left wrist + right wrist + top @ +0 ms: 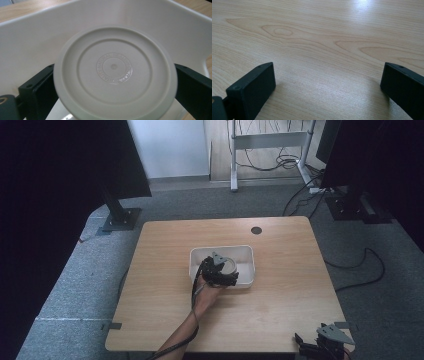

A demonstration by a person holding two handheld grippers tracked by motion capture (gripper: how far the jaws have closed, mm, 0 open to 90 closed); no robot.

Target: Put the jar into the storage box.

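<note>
A white rectangular tray (245, 254) is seen on the wooden table (280, 305), and all positions below are given relative to this tray. The left gripper (223, 272) is held over the tray's near-left portion, with the person's left hand (206, 296) and forearm reaching up to it from the table's near edge. In the left gripper view, a round white lid (115, 72) is seen between the two black jaws, with one jaw pressed against each side of its rim, so the lid is clamped across its full width. The lid's flat face, marked with concentric rings and an embossed circular inscription too small to be read, is turned toward the camera. The tray's inner wall (37, 37) is seen directly behind the lid; whether the lid touches the tray floor cannot be determined. The right gripper (320, 347) is located well away from the tray, at the near-right corner of the table. In the right gripper view, its jaws are seen spread wide apart above bare wood grain (324, 50), with nothing held between them.
</note>
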